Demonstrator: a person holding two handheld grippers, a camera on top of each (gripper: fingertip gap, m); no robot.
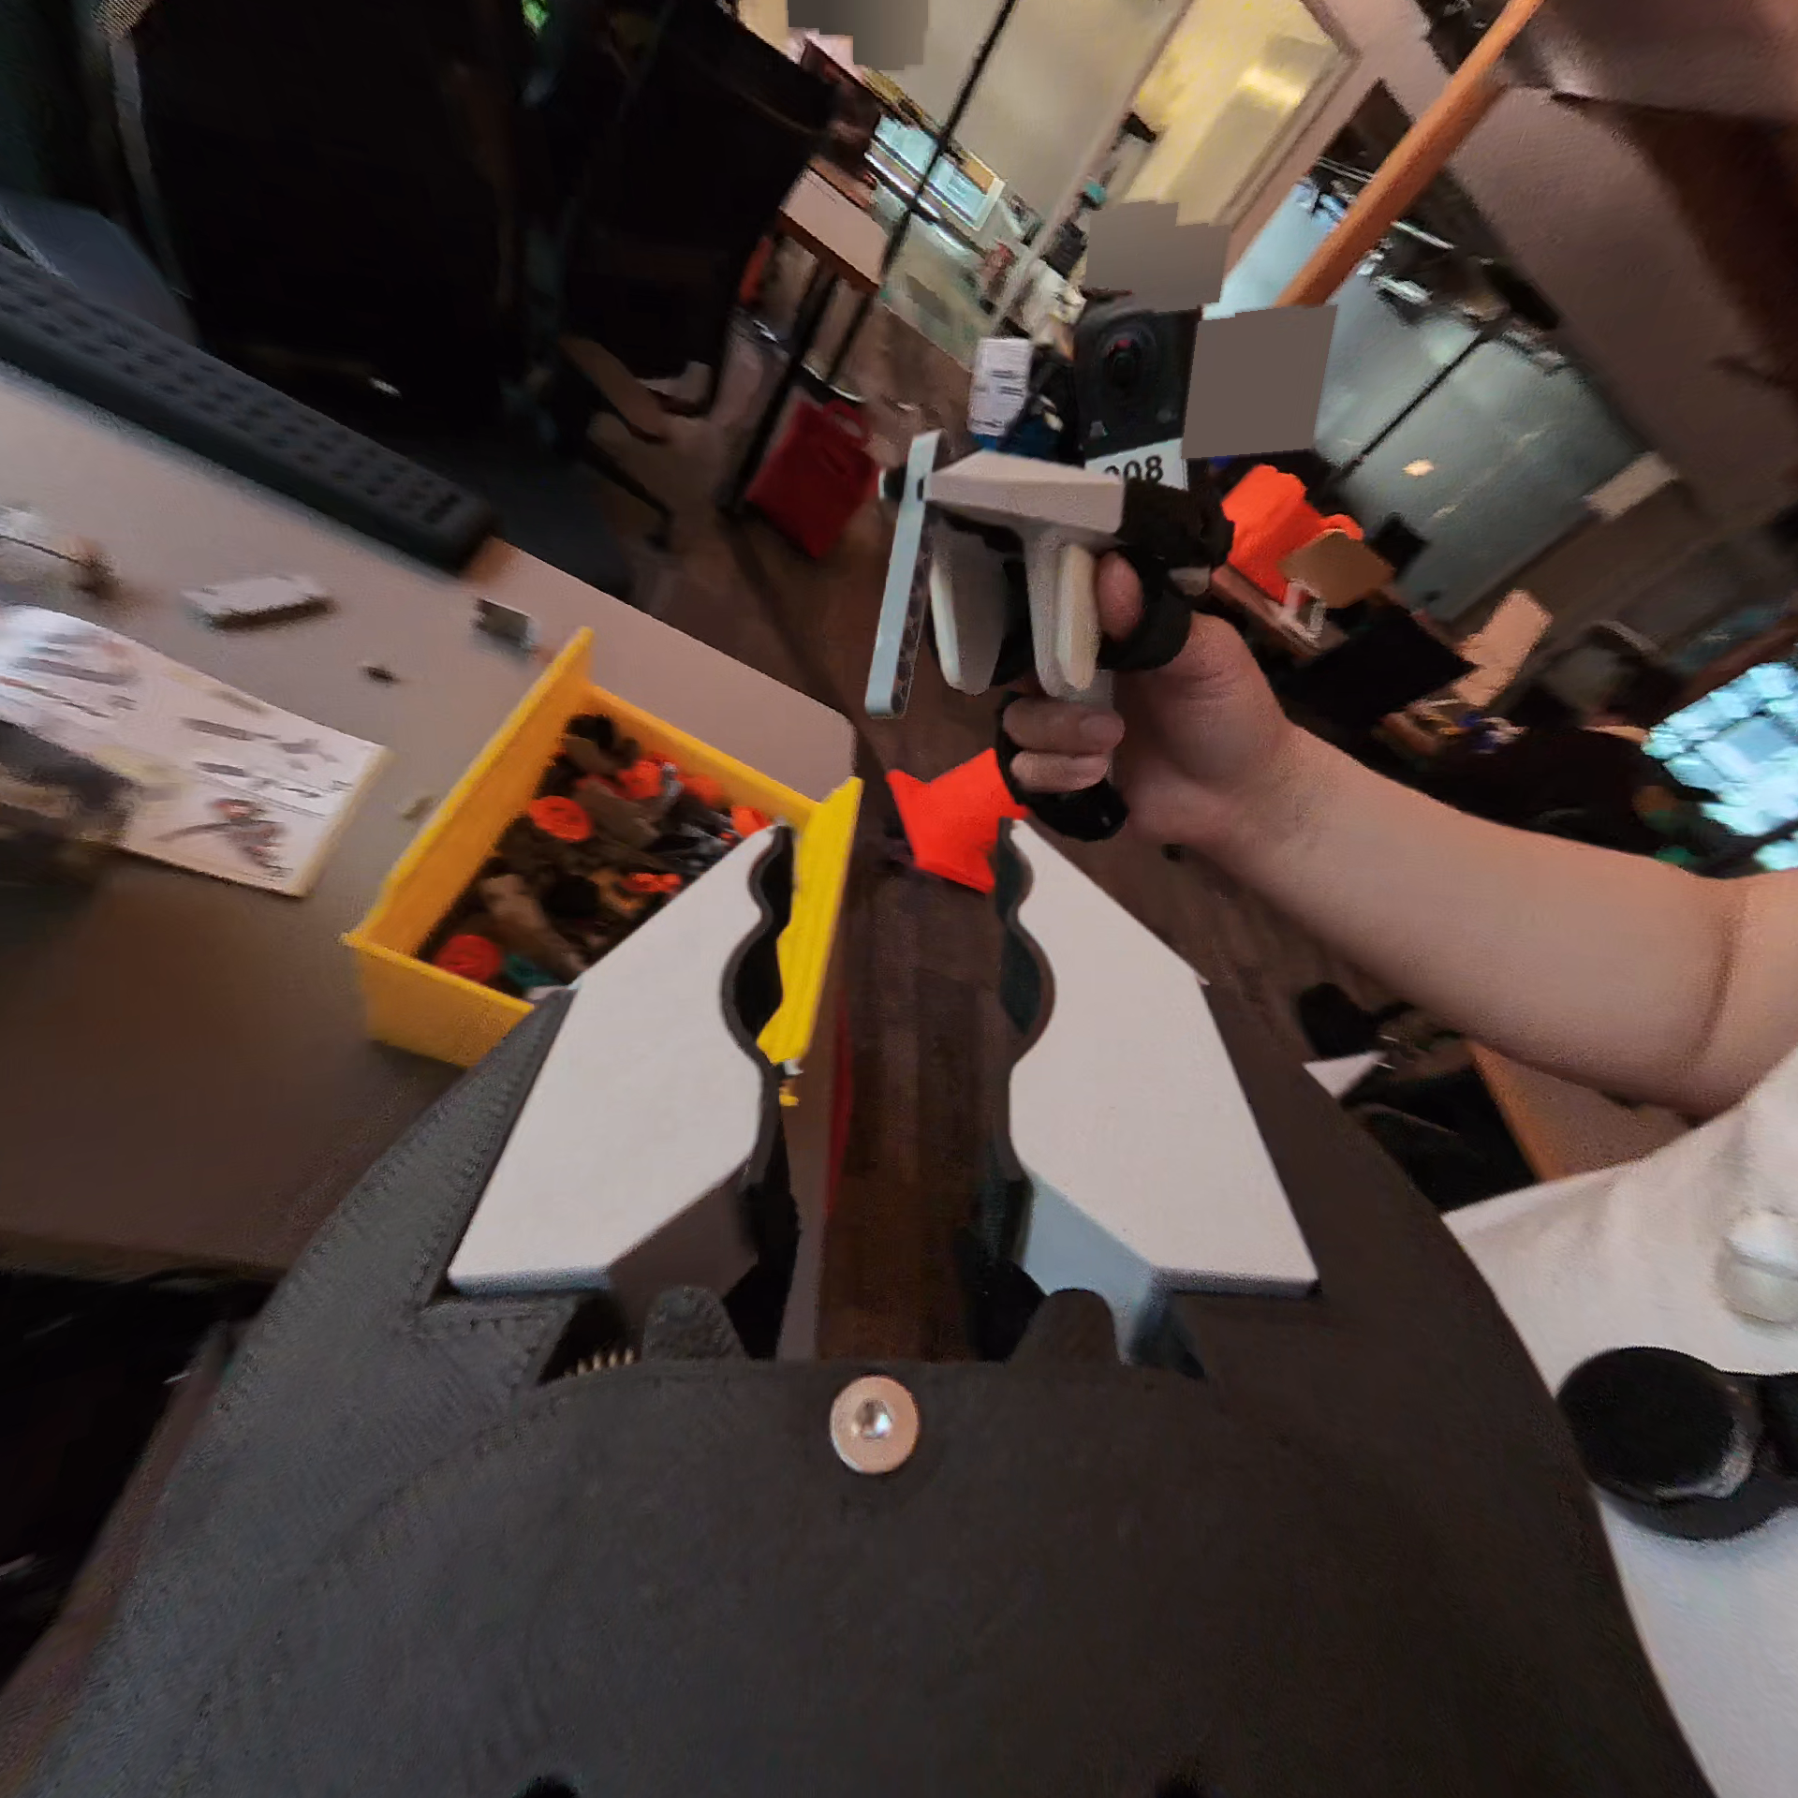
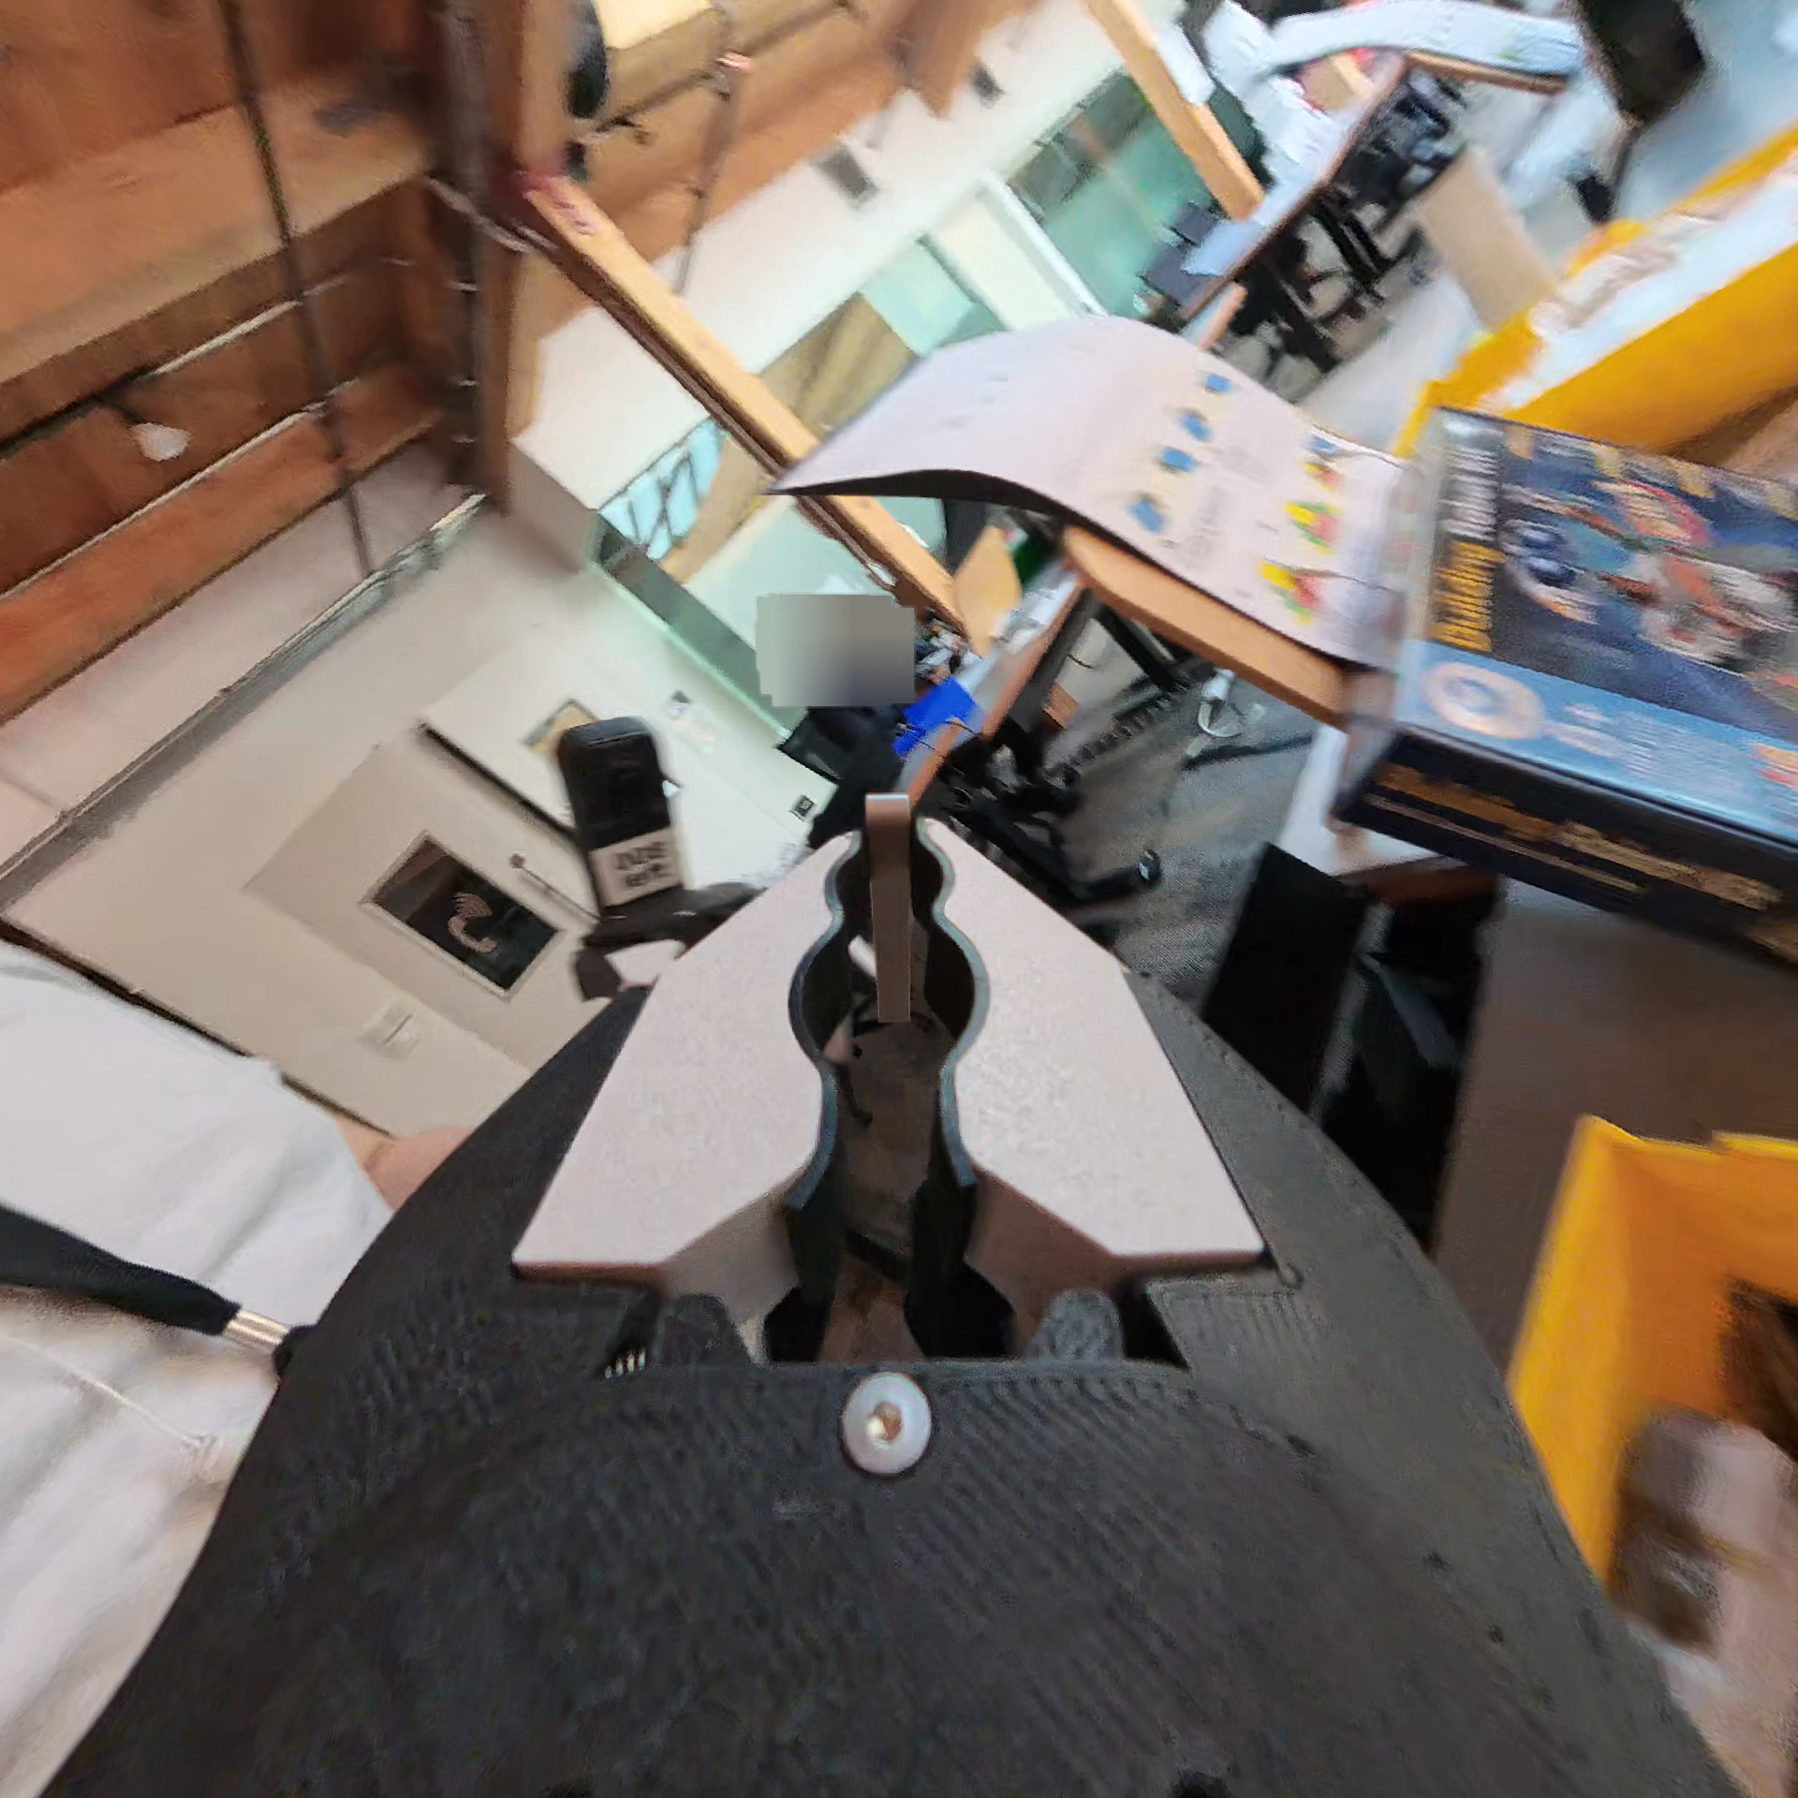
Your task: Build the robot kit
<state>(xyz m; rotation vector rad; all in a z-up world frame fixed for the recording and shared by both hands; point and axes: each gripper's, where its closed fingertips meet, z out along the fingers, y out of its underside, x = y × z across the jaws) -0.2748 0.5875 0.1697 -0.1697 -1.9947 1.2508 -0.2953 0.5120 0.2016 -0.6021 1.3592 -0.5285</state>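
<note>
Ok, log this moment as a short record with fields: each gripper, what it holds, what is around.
left gripper: open, empty, in the air beside the table's edge
right gripper: shut on a grey beam, raised in the air
beam: flat, with holes along it, sticks out past both sides of the fingertips
hand: grips the right gripper's handle
bin: yellow, on the table, full of black and orange parts
booklet: open, left of the bin
</note>
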